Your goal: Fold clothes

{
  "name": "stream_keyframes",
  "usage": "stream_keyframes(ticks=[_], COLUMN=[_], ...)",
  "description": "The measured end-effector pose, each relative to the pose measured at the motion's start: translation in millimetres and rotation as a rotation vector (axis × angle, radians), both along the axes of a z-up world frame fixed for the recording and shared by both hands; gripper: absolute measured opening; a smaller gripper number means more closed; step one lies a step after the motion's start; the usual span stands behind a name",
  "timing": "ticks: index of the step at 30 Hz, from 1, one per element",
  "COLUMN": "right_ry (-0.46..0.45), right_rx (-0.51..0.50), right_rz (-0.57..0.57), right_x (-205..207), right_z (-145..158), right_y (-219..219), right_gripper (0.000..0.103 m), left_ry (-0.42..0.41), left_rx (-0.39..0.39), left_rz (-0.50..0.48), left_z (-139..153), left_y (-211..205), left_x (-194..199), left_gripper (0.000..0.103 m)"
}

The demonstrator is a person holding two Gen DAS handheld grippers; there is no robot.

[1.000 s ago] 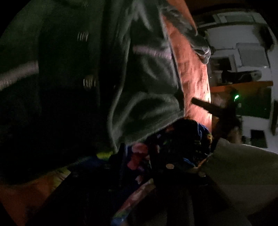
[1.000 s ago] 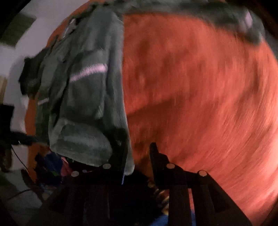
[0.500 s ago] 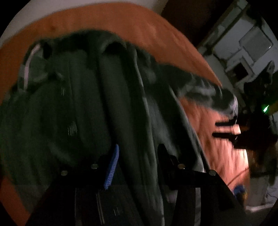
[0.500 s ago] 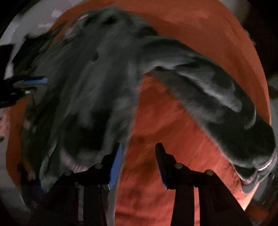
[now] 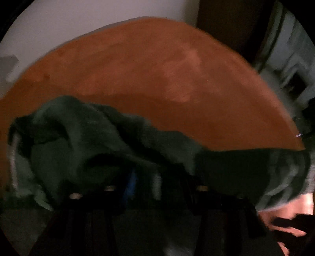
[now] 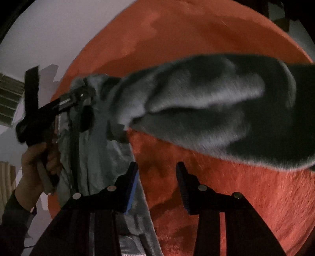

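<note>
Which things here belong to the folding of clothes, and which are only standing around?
Belongs to the job:
- grey-green garment
- left gripper, shut on the garment
- right gripper, open
- orange blanket, the surface under the garment

Only standing around:
- white wall
- pale furniture at the room's edge

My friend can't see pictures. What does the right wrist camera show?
The left gripper is shut on a grey-green garment, lifting it over an orange blanket. The right gripper is open with nothing in it.
</note>
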State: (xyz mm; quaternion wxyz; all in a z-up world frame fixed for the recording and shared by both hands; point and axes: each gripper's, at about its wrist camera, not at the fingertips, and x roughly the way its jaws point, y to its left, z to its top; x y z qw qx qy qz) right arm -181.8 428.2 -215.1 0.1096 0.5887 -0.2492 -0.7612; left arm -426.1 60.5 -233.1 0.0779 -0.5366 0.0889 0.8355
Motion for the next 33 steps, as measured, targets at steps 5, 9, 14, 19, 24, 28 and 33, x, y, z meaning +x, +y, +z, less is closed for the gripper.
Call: stream_keyframes(ticks=[5,9,14,19,24,28,33], right_ry=[0.074,0.099,0.116,0.296,0.636,0.747,0.751], right_rx=[0.076,0.114,0.121,0.214,0.572,1.019,0.949], right_rz=[0.024,0.064,0.168,0.349,0.707,0.93,0.859], right_x=[0.9,1.2,-19.4,-70.3,-106.7,-126.4,-166.3], right_z=[19.3,28.6,37.8,82.4,94.6,37.0,42.0], right_y=[12.0,13.7,-10.3,-79.0,-211.0,-293.2,-317.6], right_gripper=[0.038,0.038,0.038,0.039,0.067,0.067,0.067], left_ry=[0.035,-0.018,-0.157,-0.093,0.05,0.022,-0.016], left_rx=[0.049,-0.045,0.186,0.235,0.302,0.248,0.271], left_rz=[0.083,0.168,0.317,0.327,0.349,0.346,0.439], left_z=[32.8,29.6,20.8,64.3,96.5,88.7,80.5], left_y=[-81.0,-155.8,-231.1,-258.5,-279.7,-293.7,-326.8], left_x=[-2.5,1.6,30.6,85.1,146.0,151.7,164.5], left_gripper=[0.006,0.006,0.007,0.018,0.045,0.045,0.045])
